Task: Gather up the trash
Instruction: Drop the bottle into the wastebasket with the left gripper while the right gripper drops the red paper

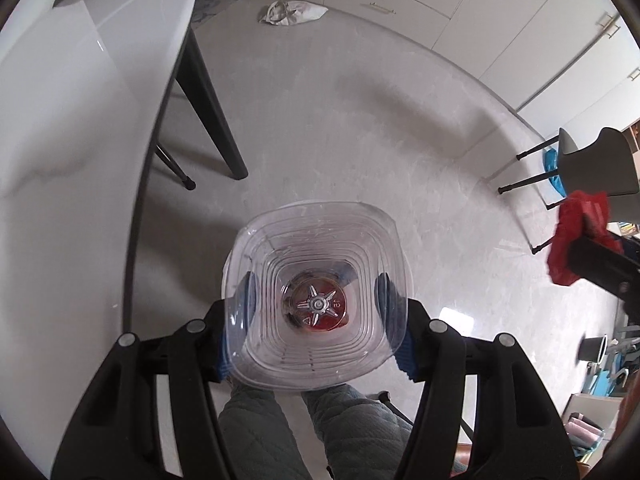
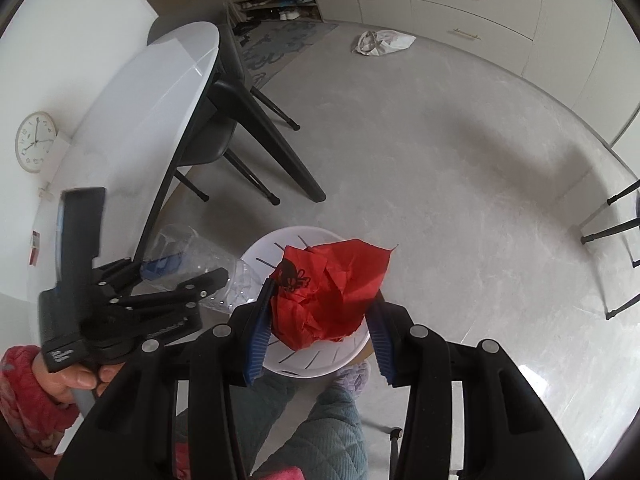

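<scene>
My left gripper (image 1: 316,304) is shut on a clear plastic bottle (image 1: 316,256) with a red cap end, seen end-on above the floor. The bottle also shows in the right wrist view (image 2: 208,264), held by the left gripper (image 2: 180,280). My right gripper (image 2: 320,312) is shut on a crumpled red paper (image 2: 332,284) with a black print, held just above a white slotted bin (image 2: 296,240) on the floor. The red paper also shows at the right of the left wrist view (image 1: 576,236).
A white table (image 1: 80,120) on black legs stands at the left. A crumpled white bag (image 1: 292,12) lies on the floor by the far cabinets. A grey chair (image 1: 592,164) stands at the right. The person's legs (image 1: 304,432) are below.
</scene>
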A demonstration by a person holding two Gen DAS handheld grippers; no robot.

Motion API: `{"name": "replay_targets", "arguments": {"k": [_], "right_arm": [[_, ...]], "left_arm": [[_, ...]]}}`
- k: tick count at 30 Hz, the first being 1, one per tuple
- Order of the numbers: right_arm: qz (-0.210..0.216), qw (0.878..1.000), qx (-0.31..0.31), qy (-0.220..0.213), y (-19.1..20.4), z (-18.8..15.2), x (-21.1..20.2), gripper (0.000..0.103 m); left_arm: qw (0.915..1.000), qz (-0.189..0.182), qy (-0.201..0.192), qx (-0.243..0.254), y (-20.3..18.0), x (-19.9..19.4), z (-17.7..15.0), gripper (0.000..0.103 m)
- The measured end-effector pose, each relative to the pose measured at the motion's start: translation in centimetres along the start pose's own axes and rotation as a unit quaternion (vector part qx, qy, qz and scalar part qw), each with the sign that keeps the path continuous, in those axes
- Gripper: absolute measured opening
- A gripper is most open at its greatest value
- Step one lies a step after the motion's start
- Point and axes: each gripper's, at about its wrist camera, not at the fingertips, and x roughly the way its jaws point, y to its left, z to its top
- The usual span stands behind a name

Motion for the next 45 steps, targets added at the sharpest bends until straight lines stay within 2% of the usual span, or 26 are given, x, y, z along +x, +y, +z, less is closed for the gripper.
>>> {"name": "replay_targets", "arguments": {"k": [9,10,11,12,15,22,28,31,36,39,43,45], "right_arm": [[-0.007,1.0,0.011,0.014,-0.9,-0.4,1.8,0.044],[-0.008,1.0,0.012,0.015,-1.0,-0.4,1.9,0.044],[-0.009,1.0,0.013,0.016,-1.1,-0.5,2.1,0.044],[-0.009,1.0,0.015,0.016,-1.2,-0.5,2.2,0.044],[-0.01,1.0,0.02,0.015,-1.5,-0.8,2.1,0.044],[-0.015,0.999,0.029,0.01,-2.2,-1.0,1.9,0.044],[-0.01,0.999,0.031,0.008,-2.7,-1.0,2.3,0.044],[0.009,0.999,0.03,0.026,-2.6,-1.2,4.4,0.044],[0.031,0.995,0.027,0.091,-1.3,-2.7,13.0,0.044],[0.04,0.991,0.026,0.128,-0.1,-3.9,18.0,0.044],[0.035,0.987,0.009,0.154,1.6,-5.1,22.0,0.046],[0.024,0.986,0.007,0.164,2.0,-5.3,22.9,0.059]], "left_arm": [[0.9987,0.0,0.05,0.009,0.2,6.2,0.3,0.06],[0.9981,-0.001,0.061,0.01,0.1,7.0,0.3,0.064],[0.9977,-0.002,0.067,0.009,0.1,7.4,0.2,0.074],[0.9977,-0.003,0.067,0.01,-0.1,7.7,0.2,0.079],[0.9977,-0.004,0.065,0.022,-1.0,7.7,-0.1,0.087],[0.9982,-0.016,0.043,0.038,-2.2,4.4,-0.4,0.088],[0.9988,-0.026,0.013,0.039,-3.0,-0.7,-1.0,0.088],[0.9989,-0.026,-0.01,0.037,-2.9,-4.5,-2.0,0.091],[0.9993,-0.001,-0.023,0.03,-2.0,-8.2,-3.6,0.092],[0.9998,0.001,-0.02,0.01,-1.3,-8.7,-3.9,0.092],[0.9998,0.01,-0.016,-0.004,-0.6,-8.6,-4.4,0.092],[0.9997,0.015,-0.016,-0.006,-0.6,-8.5,-4.6,0.092]]}}
